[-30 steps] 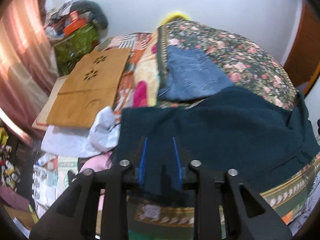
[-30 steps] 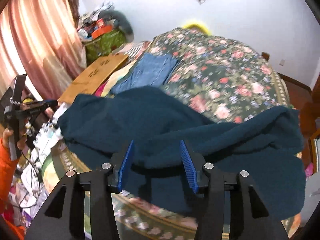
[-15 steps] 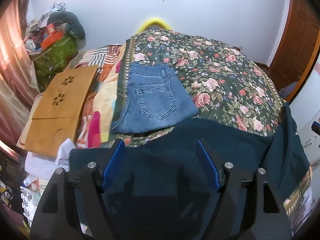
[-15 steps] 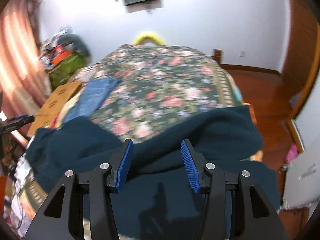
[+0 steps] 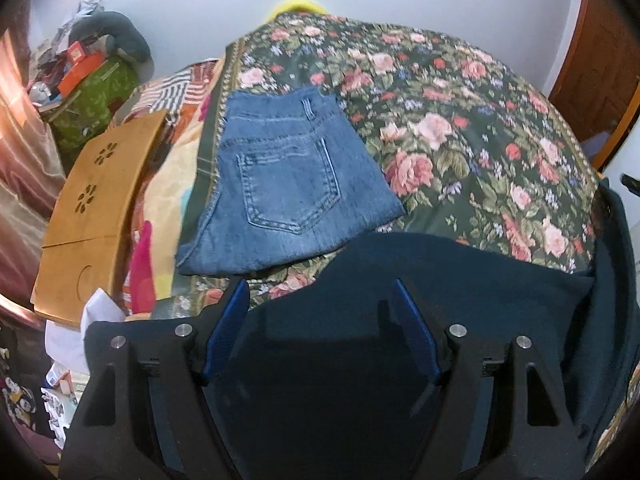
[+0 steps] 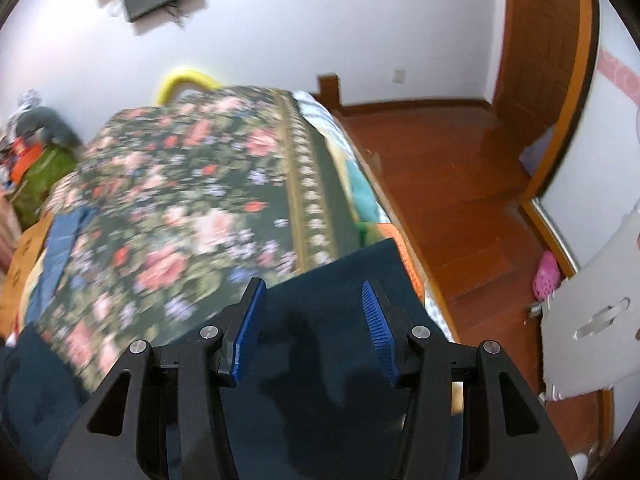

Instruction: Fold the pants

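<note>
Jaws of both grippers spread wide, released above dark teal pants point(image 5: 460, 280) at bed edge point(image 6: 400, 216)

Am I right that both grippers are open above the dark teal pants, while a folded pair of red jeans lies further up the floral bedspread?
Not quite: the jeans are blue denim, not red, as the left wrist view shows. The rest holds: the left gripper and right gripper are open above the dark teal pants on the floral bedspread.
</note>
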`<state>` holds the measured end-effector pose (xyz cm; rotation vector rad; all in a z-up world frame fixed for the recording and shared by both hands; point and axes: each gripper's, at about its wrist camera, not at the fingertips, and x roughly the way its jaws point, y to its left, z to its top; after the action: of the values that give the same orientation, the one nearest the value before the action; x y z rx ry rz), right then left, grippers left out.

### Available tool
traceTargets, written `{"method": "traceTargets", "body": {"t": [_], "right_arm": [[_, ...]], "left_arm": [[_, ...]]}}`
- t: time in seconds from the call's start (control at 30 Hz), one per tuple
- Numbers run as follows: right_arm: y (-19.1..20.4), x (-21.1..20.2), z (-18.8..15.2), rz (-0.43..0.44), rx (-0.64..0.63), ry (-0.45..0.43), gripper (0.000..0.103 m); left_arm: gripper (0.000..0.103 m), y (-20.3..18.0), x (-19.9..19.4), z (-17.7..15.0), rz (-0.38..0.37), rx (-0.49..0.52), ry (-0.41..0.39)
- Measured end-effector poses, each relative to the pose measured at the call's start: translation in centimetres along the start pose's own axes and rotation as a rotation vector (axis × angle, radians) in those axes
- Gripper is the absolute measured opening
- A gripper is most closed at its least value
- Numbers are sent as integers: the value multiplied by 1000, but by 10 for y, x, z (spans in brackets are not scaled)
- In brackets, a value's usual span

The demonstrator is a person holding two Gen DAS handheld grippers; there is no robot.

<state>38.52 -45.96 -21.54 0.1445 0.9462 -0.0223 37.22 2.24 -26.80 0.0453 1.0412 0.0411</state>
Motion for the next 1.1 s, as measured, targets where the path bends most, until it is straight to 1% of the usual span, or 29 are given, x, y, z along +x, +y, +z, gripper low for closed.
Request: {"method": "traceTargets", "body": {"t": [0.1,0.13,0.2,0.23,0.3,0.33,0.37,0.43,0.47,0.53,0.73,0.8,0.83,0.87,0.93,1.03,1.1], "right_arm": [[-9,36,4,-25,40,63,46],[-13,50,2,-13,57,83,46],[-19,65,-5,51,90,111,46],[-21,73,-10,62,110,121,46],[-16,75,-15,29,76,104,41],[-13,73,-18,9,53,96,37],[-12,69,-20,4,36,91,28],[-14,64,-19,14,33,98,13],[-16,56,-19,22,31,100,11],[-17,39,-20,27,28,85,9],[-34,-35,-19,55,32,-14,8],[-42,-67,-19,67,40,-54,7],[-45,-77,-18,70,42,-67,7],[-52,-98,-21,70,47,-94,7],[-54,-110,-18,65,49,-122,4],[-68,-141,-25,63,68,-162,4],[-71,-150,-31,57,85,-176,4]], "left_arm": [[73,-4,5,-4,8,19,9],[73,-6,6,-5,13,25,9],[73,-8,7,-6,22,36,12],[73,-9,8,-7,24,40,15],[73,-11,10,-9,24,44,20],[73,-12,10,-9,26,46,22],[73,-13,10,-9,29,47,22],[73,-15,8,-10,25,44,25],[73,-16,6,-11,22,43,27],[73,-17,-1,-13,18,43,21],[73,-20,-25,-24,8,41,11],[73,-20,-33,-30,3,35,17],[73,-20,-36,-32,3,34,19],[73,-20,-38,-35,3,30,22],[73,-20,-45,-43,-5,22,28],[73,-23,-54,-54,-27,14,41],[73,-26,-59,-62,-32,22,44]]}}
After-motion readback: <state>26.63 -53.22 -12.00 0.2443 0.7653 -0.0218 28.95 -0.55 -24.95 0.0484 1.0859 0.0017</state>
